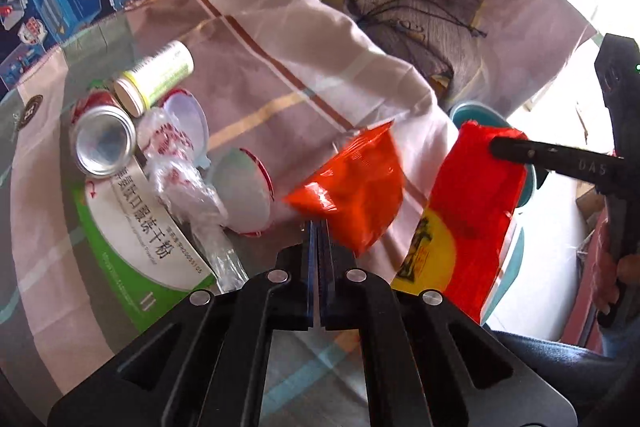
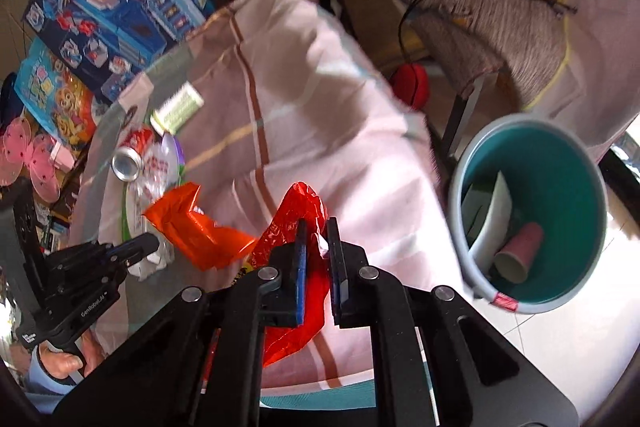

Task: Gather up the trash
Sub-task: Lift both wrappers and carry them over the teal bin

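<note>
We are mid-collection, both claws loaded. Our left gripper (image 1: 318,227) is pinched tight on the corner of an orange snack packet (image 1: 352,187), lifted clear of the glass-topped table (image 1: 40,211). Our right gripper (image 2: 318,227) is clamped on a red plastic wrapper (image 2: 298,215), which hangs between its blue pads. The teal bin (image 2: 560,183) stands on the floor to the right, just beyond the table edge. Next, we judge, both pieces must swing over that rim before either claw lets go; the can (image 1: 105,143), bottle (image 1: 154,77) and crumpled film (image 1: 176,163) remain on the table.
</note>
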Available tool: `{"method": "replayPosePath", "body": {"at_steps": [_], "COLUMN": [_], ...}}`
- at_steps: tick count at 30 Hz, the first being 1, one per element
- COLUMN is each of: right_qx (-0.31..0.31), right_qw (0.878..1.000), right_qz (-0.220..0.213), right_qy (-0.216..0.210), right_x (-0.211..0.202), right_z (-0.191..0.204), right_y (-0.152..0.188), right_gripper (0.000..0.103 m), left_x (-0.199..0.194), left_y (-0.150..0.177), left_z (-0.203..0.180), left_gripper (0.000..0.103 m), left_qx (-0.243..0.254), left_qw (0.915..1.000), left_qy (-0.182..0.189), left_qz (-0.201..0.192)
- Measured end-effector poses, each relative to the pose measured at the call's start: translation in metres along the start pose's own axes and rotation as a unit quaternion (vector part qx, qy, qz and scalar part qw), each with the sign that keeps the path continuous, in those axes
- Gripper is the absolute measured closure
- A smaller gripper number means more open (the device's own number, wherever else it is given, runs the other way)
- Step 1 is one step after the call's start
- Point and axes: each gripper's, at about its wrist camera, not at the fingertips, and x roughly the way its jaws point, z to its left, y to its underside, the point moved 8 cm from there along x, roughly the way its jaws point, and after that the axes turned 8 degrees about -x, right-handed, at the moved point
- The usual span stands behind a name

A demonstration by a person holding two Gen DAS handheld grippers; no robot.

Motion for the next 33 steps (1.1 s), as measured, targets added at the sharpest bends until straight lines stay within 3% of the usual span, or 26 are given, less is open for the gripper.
{"method": "replayPosePath", "body": {"at_steps": [7, 9, 11, 19, 22, 24, 25, 26, 28, 33], "right_qx": [0.001, 0.004, 0.006, 0.026, 0.034, 0.036, 0.037, 0.039, 0.044, 0.047], "right_qw": [1.000, 1.000, 1.000, 1.000, 0.999, 0.999, 0.999, 0.999, 0.999, 0.998], "right_qz": [0.001, 0.002, 0.000, -0.004, 0.001, 0.002, 0.000, -0.003, -0.011, -0.039], "right_qy": [0.004, 0.006, 0.013, 0.006, -0.004, -0.010, -0.014, -0.018, -0.025, -0.034], "right_x": [-0.004, -0.003, -0.003, -0.003, 0.002, 0.004, 0.005, 0.004, 0.000, -0.017], "right_z": [-0.007, -0.009, -0.016, -0.041, -0.045, -0.047, -0.048, -0.049, -0.052, -0.058], "right_y": [-0.001, 0.002, 0.002, 0.003, 0.006, 0.006, 0.006, 0.006, 0.003, -0.010], "right_gripper": [0.094, 0.094, 0.094, 0.094, 0.094, 0.094, 0.094, 0.094, 0.094, 0.094], "left_x": [0.019, 0.025, 0.028, 0.053, 0.071, 0.075, 0.076, 0.074, 0.065, 0.042], "left_y": [0.010, 0.014, 0.016, 0.000, -0.006, -0.009, -0.010, -0.011, -0.015, -0.024], "left_z": [-0.006, -0.007, -0.012, -0.030, -0.030, -0.029, -0.030, -0.033, -0.037, -0.060], "left_gripper": [0.099, 0.086, 0.058, 0.041, 0.041, 0.068, 0.088, 0.097, 0.099, 0.099], "left_qx": [0.004, -0.013, -0.018, -0.009, -0.023, -0.027, -0.028, -0.028, -0.010, 0.015], "left_qw": [0.9991, 0.9978, 0.9975, 0.9985, 0.9979, 0.9980, 0.9978, 0.9979, 0.9989, 0.9994], "left_qy": [0.014, 0.031, 0.034, 0.004, -0.008, -0.020, -0.018, -0.014, -0.025, 0.001], "left_qz": [0.041, 0.057, 0.059, 0.054, 0.059, 0.054, 0.057, 0.056, 0.039, 0.031]}}
